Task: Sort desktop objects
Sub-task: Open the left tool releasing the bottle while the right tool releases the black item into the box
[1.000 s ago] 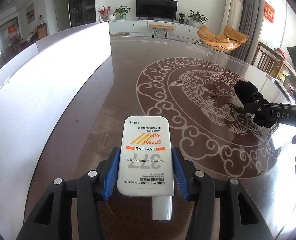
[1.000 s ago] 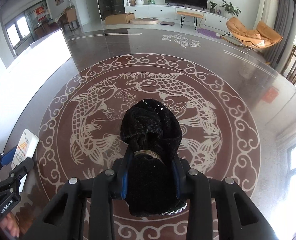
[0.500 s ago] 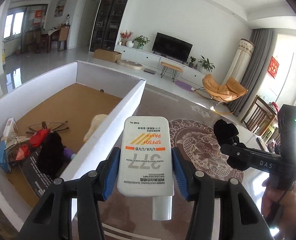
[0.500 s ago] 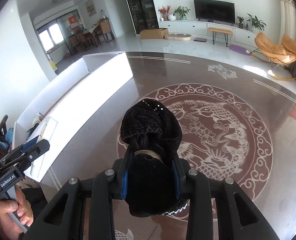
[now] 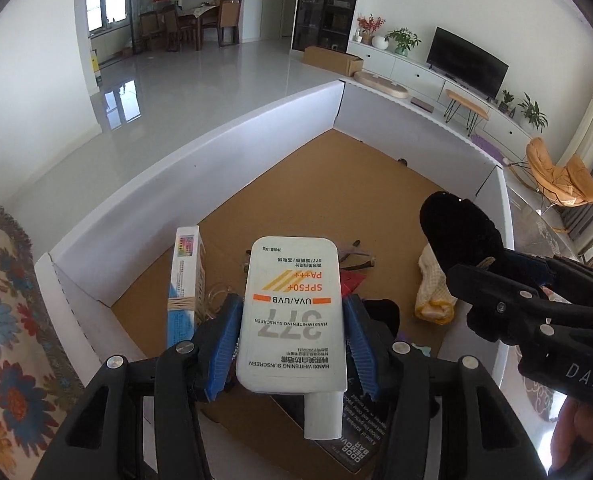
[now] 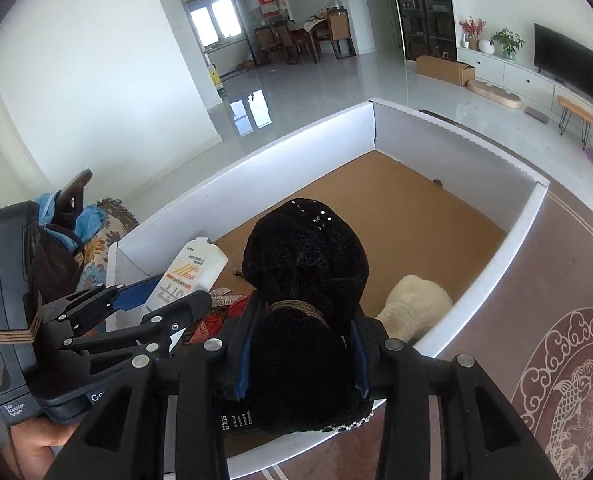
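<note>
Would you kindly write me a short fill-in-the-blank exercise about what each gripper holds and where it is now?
1. The left gripper is shut on a white tube of ____.
2. The right gripper is shut on a black ____ item.
3. Both grippers are above the white ____, whose floor is brown.
4. The cream rolled cloth lies ____ that container.

Missing words: sunscreen; fuzzy; box; inside

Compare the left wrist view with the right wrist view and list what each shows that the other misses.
Only the left wrist view shows the tall narrow carton standing by the box wall and the glasses behind the tube. Only the right wrist view shows the table's fish pattern and the hand under the left hand-held gripper. Both show the white box, the sunscreen tube, the black fuzzy bundle in the right hand-held gripper, and the cream knit item.
</note>
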The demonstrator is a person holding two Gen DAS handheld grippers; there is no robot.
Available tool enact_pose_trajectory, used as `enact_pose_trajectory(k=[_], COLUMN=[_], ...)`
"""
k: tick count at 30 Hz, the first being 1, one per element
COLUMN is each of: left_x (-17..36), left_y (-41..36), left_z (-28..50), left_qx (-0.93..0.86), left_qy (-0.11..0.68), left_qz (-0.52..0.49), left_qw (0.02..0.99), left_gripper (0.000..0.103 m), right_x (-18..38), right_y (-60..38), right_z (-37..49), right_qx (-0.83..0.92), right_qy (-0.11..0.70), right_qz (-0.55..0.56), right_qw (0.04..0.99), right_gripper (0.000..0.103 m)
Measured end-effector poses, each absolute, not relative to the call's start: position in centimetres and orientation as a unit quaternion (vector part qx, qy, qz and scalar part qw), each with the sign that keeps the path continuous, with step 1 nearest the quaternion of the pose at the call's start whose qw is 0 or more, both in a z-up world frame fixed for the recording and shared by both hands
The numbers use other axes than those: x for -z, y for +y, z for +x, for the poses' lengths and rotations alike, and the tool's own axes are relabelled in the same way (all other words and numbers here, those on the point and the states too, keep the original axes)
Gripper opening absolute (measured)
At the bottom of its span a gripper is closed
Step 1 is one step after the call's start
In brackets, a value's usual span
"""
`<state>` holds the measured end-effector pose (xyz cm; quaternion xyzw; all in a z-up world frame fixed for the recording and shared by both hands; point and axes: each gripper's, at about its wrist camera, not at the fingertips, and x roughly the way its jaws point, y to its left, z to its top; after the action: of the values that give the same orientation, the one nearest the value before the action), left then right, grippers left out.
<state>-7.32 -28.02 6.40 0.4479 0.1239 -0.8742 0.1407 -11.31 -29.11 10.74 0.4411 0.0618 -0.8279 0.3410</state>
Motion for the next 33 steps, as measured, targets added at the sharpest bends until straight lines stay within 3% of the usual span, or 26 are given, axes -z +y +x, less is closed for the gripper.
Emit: enact_pose_trajectory(k=[1,2,3,4,6,8,17,24,33], left_x=[-6.1,-6.1,-6.1,-6.3,-6.6,-6.9,-10.3,-12.1,-11.8], left_y=[-28.2,-28.3,-28.2,-28.3,-27.9,-27.7,-28.5,-28.8,-29.6], left_z=[-7.2,-6.8,-6.3,-5.6,-5.0,-4.7,-1.9,-0.1,0.2], left_qx=[0.873,0.875,0.879,0.884,0.891,0.893,0.871,0.879,0.882], left_qy=[0.126,0.127,0.125,0.118,0.098,0.09,0.156,0.102,0.121], left_qz=[0.448,0.444,0.436,0.425,0.411,0.408,0.422,0.389,0.385], left_qw=[0.142,0.144,0.149,0.156,0.166,0.167,0.198,0.257,0.244], left_gripper=[0.058,0.073,0.089,0.093,0.097,0.097,0.098,0.098,0.098], right_x=[-10.1,-9.5,-9.2,-9.2,-9.6,-10.2,-12.0,-13.1,-13.0], right_y=[-29.9,-30.4,-30.6,-30.3,-29.6,-28.4,-26.2,-27.5,-28.7], right_z=[-11.7,-12.1,-12.2,-12.4,-12.4,-12.3,-10.5,-8.7,-8.6], right_qx=[0.824,0.822,0.822,0.825,0.828,0.833,0.854,0.865,0.86], right_qy=[0.078,0.09,0.097,0.1,0.094,0.084,0.126,0.153,0.154], right_qz=[0.453,0.461,0.463,0.46,0.457,0.454,0.429,0.395,0.392], right_qw=[0.331,0.322,0.317,0.313,0.31,0.306,0.267,0.269,0.288], right_gripper=[0.061,0.078,0.083,0.084,0.087,0.098,0.103,0.103,0.103])
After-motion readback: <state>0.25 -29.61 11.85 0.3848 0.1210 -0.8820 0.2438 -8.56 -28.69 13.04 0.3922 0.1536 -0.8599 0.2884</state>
